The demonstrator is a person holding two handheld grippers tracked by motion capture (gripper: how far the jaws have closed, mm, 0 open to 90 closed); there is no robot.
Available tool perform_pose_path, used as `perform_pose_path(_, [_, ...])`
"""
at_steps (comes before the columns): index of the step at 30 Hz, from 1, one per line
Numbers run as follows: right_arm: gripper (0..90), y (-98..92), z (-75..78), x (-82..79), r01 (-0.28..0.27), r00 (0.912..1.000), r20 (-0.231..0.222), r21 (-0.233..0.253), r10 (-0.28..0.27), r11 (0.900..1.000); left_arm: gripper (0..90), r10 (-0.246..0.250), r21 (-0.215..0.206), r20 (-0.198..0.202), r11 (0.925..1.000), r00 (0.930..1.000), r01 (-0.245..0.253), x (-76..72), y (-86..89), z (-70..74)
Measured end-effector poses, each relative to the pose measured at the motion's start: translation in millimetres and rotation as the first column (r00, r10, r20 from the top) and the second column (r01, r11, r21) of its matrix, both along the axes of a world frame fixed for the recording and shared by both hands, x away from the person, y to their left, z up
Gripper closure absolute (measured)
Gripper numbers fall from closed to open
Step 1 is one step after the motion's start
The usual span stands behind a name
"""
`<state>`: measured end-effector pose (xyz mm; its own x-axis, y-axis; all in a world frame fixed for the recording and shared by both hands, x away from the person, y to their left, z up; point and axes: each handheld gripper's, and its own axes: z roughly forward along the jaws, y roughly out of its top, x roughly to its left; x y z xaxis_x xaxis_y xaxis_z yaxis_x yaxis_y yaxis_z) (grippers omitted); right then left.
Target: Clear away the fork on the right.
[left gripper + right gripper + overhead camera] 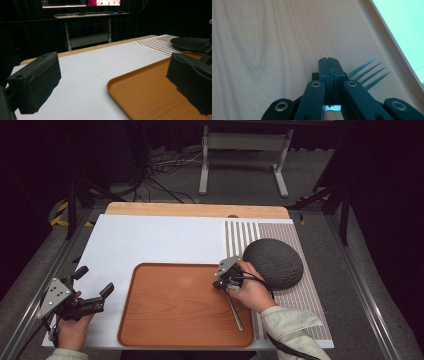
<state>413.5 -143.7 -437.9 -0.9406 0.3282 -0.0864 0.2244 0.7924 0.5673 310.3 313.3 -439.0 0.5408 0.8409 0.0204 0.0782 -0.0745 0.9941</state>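
A metal fork lies slanted over the right part of the brown wooden tray, with its handle pointing toward the person. My right gripper is shut on the fork's upper part. In the right gripper view the jaws of the right gripper are pressed together just above the tray floor, and the fork's tines stick out to their right. My left gripper is held at the table's front left corner, open and empty. In the left gripper view the left gripper has its jaws wide apart and faces the tray.
A dark round plate rests on a striped placemat right of the tray, close behind the right hand. A white board covers the tabletop. Desk legs and cables stand beyond the far edge. The plate also shows past the tray.
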Motion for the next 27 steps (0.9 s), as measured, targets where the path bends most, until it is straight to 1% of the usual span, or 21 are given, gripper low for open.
perform_pose_path(9, [90.0, -2.5, 0.3, 1.7, 0.012, 0.9999, 0.002, -0.008, -0.012, 1.0, 0.2, 0.002, -0.003, 0.003, 1.0, 1.0, -0.002, 0.0, 0.2, 0.0])
perform_pose_path(15, [90.0, -10.3, 1.5, 4.7, 0.035, 0.9994, 0.007, -0.021, -0.034, 0.999, 0.2, 0.001, -0.002, 0.003, 1.0, 1.0, -0.001, 0.0, 0.0, 0.0])
perform_pose_path(16, [90.0, -11.5, 1.6, 4.6, 0.046, 0.9989, 0.007, -0.021, -0.046, 0.999, 0.2, 0.0, 0.0, 0.001, 1.0, 1.0, 0.0, 0.0, 0.1, 0.1])
perform_pose_path(20, [90.0, -17.3, 1.9, 5.8, 0.064, 0.998, 0.003, -0.019, -0.063, 0.998, 0.2, -0.002, 0.0, -0.002, 1.0, 1.0, 0.002, 0.2, -0.3, 0.0])
perform_pose_path(27, [90.0, -24.3, 2.3, 7.3, 0.085, 0.9964, 0.001, -0.02, -0.085, 0.996, 0.2, -0.001, -0.003, 0.0, 1.0, 1.0, 0.001, 0.5, -0.8, -0.5])
